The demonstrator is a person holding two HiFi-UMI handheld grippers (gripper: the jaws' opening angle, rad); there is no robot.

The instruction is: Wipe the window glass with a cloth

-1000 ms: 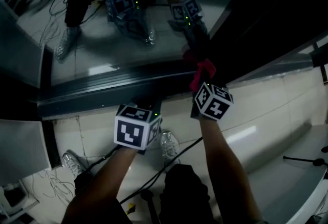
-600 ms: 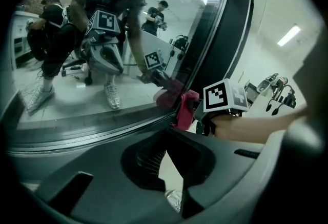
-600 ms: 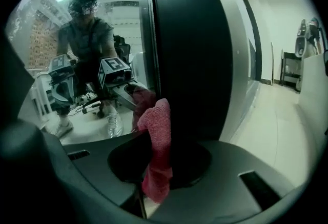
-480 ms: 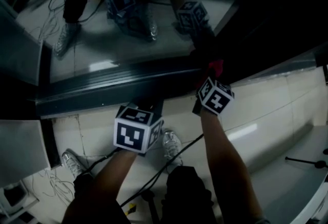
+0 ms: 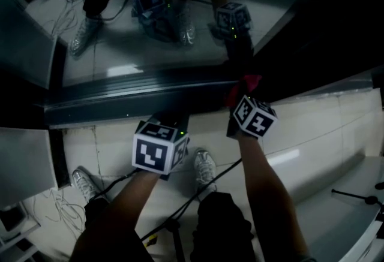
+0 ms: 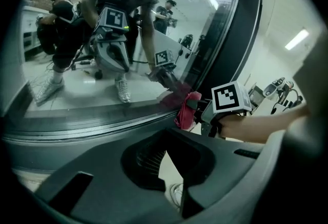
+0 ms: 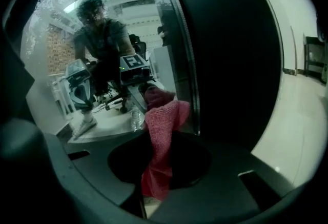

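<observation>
The window glass [image 5: 120, 45] fills the top of the head view and mirrors both grippers. A red cloth [image 5: 243, 87] is pressed against the glass just above the dark bottom frame [image 5: 120, 102], with my right gripper [image 5: 241, 98] shut on it. In the right gripper view the cloth [image 7: 163, 130] runs up between the jaws to the pane [image 7: 102, 38]. My left gripper [image 5: 170, 118] hangs lower left, just short of the frame, holding nothing. Its jaws [image 6: 167, 164] stand slightly apart, with floor showing through the gap. From there I see the right gripper [image 6: 201, 113] and the cloth [image 6: 185, 110].
A dark vertical window post [image 5: 312, 9] stands just right of the cloth. Below me are a pale tiled floor [image 5: 312, 135], cables [image 5: 198, 195] and the person's shoes [image 5: 206, 166]. A grey panel [image 5: 24, 165] sits at the left.
The right gripper and the cloth have slid a little to the right along the bottom of the glass. The left gripper has stayed about where it was.
</observation>
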